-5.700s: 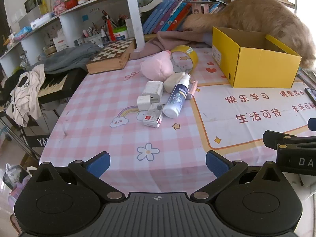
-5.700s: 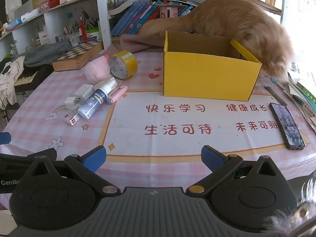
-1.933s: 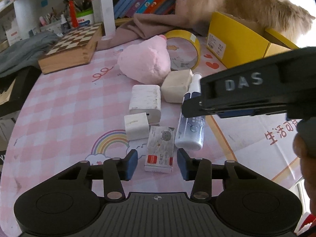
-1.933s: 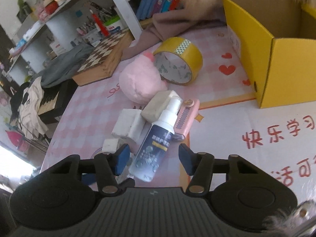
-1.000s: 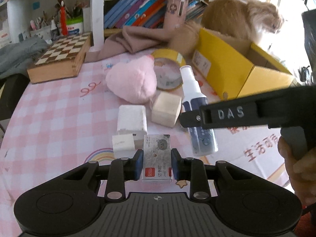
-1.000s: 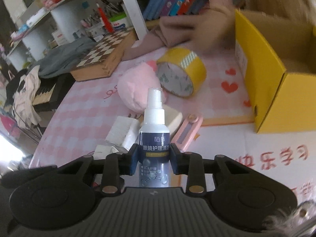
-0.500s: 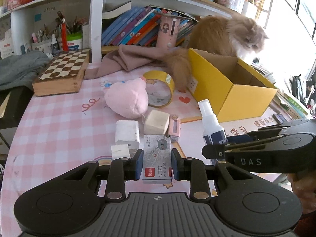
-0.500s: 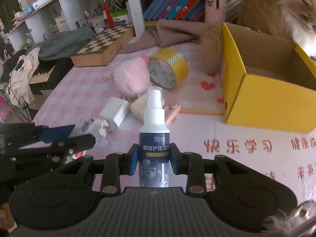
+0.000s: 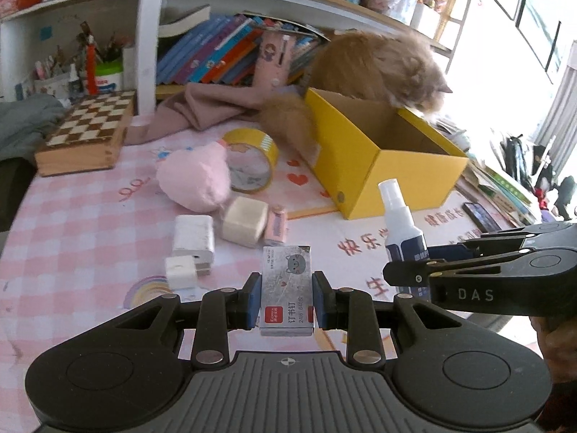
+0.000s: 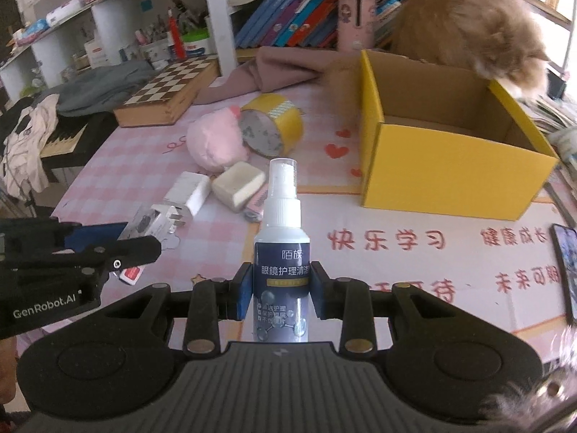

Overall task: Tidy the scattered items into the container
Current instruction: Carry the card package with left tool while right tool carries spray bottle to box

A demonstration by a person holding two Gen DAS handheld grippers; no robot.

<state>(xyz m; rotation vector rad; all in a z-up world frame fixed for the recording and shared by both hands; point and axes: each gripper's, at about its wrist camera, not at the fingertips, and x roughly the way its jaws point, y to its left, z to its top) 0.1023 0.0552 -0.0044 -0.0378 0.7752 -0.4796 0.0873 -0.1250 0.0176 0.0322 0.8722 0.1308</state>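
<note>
Above the table (image 9: 90, 216), each hand-held gripper tilts downward, clamping an item.

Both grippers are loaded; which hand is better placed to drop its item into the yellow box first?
Right, probably. The right gripper, clamping the white spray bottle, sits nearer the open yellow cardboard box; the left gripper, holding the small staples box, is farther away.

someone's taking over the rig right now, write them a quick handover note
Left tool: shut on the small grey staples box with a red label, lifted off the table.
Right tool: shut on the white spray bottle with a dark blue label, upright.
Yellow cardboard box: open; nothing visible inside; an orange cat is at its far rim.
Left on the pink checked tablecloth: pink plush toy, yellow tape roll, two white chargers, beige block, small pink item.
</note>
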